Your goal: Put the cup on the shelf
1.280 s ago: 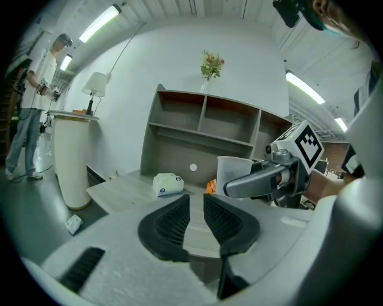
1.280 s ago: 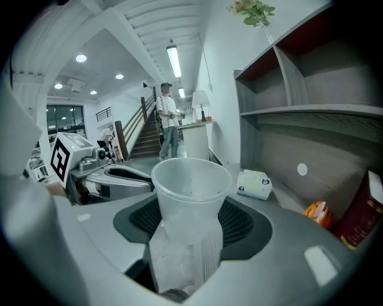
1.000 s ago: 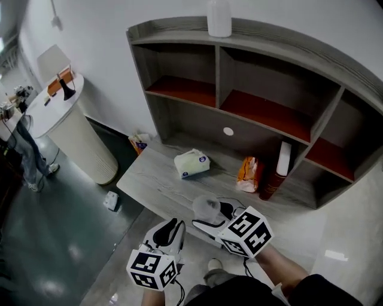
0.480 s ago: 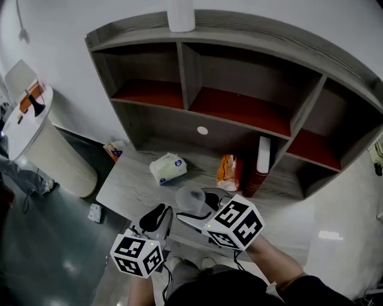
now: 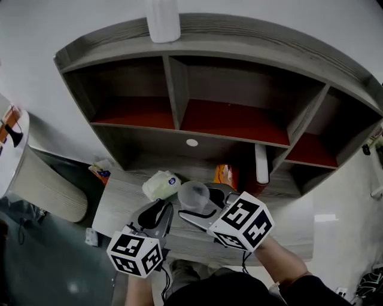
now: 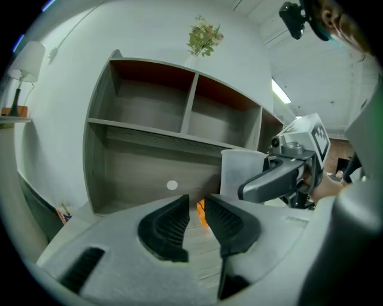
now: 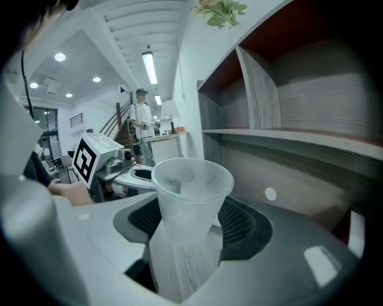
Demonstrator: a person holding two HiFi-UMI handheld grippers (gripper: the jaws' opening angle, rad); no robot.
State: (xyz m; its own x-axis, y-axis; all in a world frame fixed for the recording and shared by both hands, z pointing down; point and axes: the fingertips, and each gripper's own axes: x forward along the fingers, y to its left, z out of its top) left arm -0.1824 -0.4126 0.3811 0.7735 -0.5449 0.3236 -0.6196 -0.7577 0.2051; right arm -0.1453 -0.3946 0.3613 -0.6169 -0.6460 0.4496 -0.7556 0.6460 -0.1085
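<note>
A clear plastic cup stands upright between the jaws of my right gripper, which is shut on its lower body. In the right gripper view the cup fills the middle, its rim facing the grey shelf unit. The cup is above the front part of the table, below the red-floored shelf compartments. My left gripper sits just left of the cup, its jaws a narrow gap apart with nothing between them. In the left gripper view the cup appears to the right.
On the table lie a tissue pack, an orange packet and a red-and-white bottle at the back. A white bottle stands on top of the shelf. A white round stand is at the left.
Both grippers and the held cup have come closer to the shelf, which now fills more of the head view. The grip on the cup is unchanged.
</note>
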